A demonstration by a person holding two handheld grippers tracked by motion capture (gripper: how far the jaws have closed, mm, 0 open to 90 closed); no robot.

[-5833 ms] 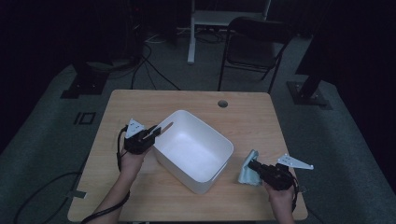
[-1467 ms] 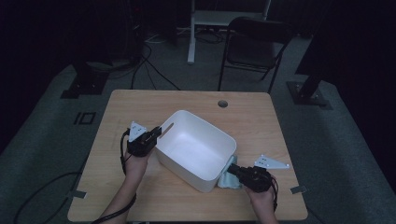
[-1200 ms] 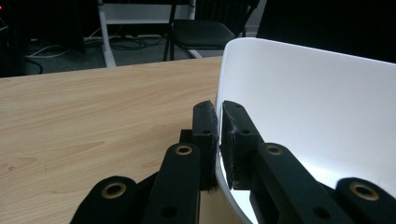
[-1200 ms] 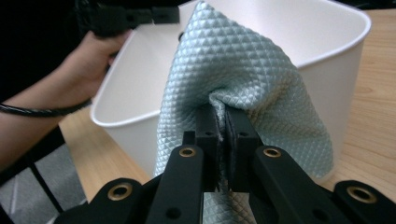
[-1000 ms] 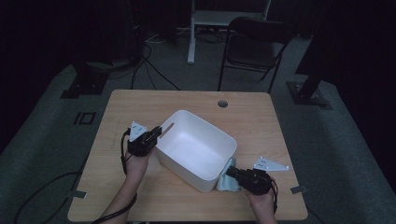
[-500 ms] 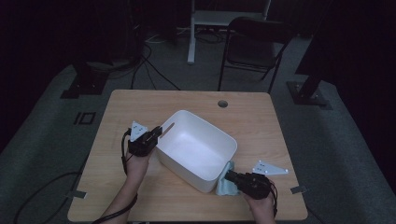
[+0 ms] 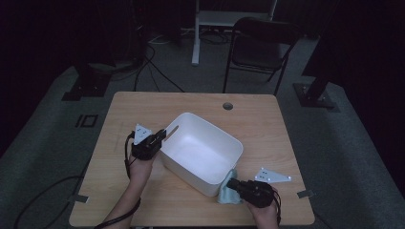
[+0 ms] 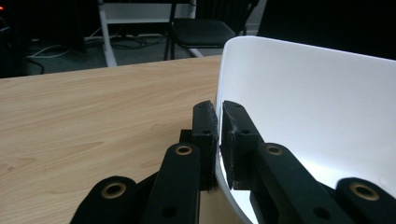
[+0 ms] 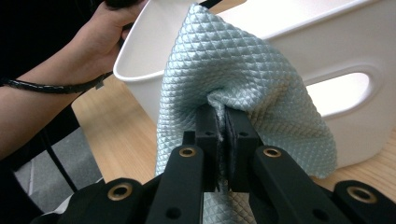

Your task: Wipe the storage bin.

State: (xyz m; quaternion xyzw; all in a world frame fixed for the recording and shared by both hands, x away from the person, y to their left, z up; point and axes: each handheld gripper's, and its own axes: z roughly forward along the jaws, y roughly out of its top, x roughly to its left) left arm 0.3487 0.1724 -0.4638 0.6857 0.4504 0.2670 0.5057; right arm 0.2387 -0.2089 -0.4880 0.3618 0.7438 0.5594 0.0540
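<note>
Two grippers work at one white tub (image 7: 203, 152), the landmark for all positions below. Largest first: the wooden table (image 7: 267, 124) carries the tub near its centre, set at an angle to the table edges. The tub's wall nearest the person has a cut-out handle slot (image 9: 338, 95), seen in the right gripper view. Against the outside of that wall, at the tub's near right corner, hangs a pale blue quilted cloth (image 9: 233, 70); its upper edge reaches up to the tub's rim. The right gripper (image 7: 237, 183) sits just beside that corner, jaws pinched tight on a fold of the cloth. At the tub's left corner, the left gripper (image 8: 219, 140) has its jaws clamped narrowly on the tub's rim, one inside, one outside.
</note>
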